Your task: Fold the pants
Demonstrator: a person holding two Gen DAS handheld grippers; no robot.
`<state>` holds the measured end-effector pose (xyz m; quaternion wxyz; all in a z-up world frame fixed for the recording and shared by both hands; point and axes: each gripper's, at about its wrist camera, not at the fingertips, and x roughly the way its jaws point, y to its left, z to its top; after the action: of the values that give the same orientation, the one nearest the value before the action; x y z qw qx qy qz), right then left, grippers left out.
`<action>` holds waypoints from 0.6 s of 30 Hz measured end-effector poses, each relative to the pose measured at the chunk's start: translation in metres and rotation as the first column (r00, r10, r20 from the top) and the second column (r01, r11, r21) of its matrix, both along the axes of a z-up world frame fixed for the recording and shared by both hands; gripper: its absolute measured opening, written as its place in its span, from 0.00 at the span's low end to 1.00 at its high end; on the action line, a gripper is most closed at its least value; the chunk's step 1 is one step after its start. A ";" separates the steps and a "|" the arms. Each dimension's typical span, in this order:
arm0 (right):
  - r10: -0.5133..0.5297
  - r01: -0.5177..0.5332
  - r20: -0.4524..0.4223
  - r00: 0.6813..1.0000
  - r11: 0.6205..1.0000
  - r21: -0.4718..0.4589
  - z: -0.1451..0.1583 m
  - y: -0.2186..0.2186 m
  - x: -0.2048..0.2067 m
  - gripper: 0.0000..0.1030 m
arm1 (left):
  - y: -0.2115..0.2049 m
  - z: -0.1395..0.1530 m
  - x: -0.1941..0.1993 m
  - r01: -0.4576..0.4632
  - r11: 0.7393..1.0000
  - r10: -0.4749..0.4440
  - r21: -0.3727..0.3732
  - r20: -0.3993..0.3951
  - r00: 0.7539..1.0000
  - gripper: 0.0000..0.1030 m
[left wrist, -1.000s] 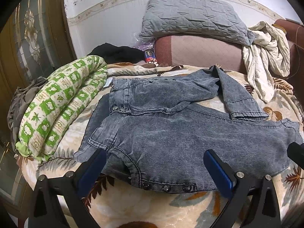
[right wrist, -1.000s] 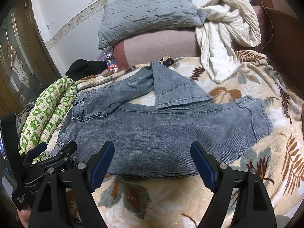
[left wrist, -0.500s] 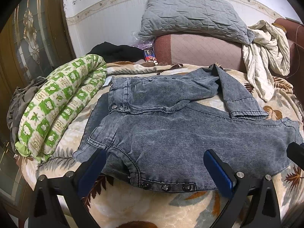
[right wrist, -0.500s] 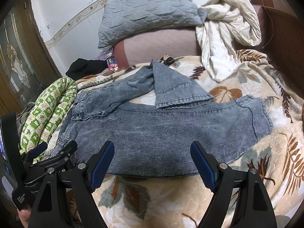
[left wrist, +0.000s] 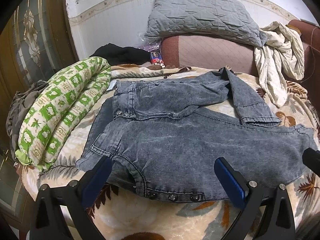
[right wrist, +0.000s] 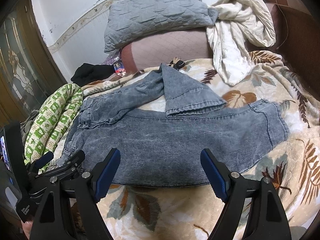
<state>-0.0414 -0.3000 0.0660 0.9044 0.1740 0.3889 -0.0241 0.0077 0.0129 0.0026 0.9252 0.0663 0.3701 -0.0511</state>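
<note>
Grey washed jeans (left wrist: 180, 140) lie spread on the bed, waist to the left and legs to the right. The near leg lies flat; the far leg is bent, its cuff (left wrist: 258, 118) folded back over the near leg. They also show in the right wrist view (right wrist: 170, 138). My left gripper (left wrist: 162, 170) is open and empty, just above the near waist edge with its metal buttons (left wrist: 172, 197). My right gripper (right wrist: 160, 162) is open and empty, over the near leg's front edge. The left gripper's body (right wrist: 60, 164) shows at the right view's left.
A leaf-print beige blanket (right wrist: 160, 210) covers the bed. A rolled green-and-white quilt (left wrist: 58, 112) lies left of the jeans. A grey pillow (left wrist: 202, 16) rests on the pink headboard, with a cream cloth (left wrist: 280, 56) draped at right and a black garment (left wrist: 122, 54) behind.
Both grippers stay open and almost still; the views have barely shifted. The jeans have not moved.
</note>
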 end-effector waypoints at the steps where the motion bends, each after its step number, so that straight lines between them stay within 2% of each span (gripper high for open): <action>1: -0.002 0.002 0.003 1.000 1.000 0.009 0.000 -0.001 0.000 0.81 | 0.000 0.001 0.000 0.000 1.000 0.000 -0.001 0.003 1.000 1.00; 7: -0.004 0.005 -0.007 1.000 0.998 0.065 0.002 -0.010 0.013 0.81 | -0.002 0.003 0.008 0.004 1.000 -0.004 -0.003 -0.016 1.000 1.00; 18: 0.018 -0.018 -0.004 1.000 0.999 0.037 0.009 -0.003 0.036 0.81 | -0.003 0.018 0.025 0.007 1.000 -0.007 -0.012 -0.019 1.000 1.00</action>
<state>-0.0056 -0.3029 0.0746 0.9004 0.1872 0.3926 -0.0092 0.0328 0.0098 0.0209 0.9219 0.0615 0.3782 -0.0571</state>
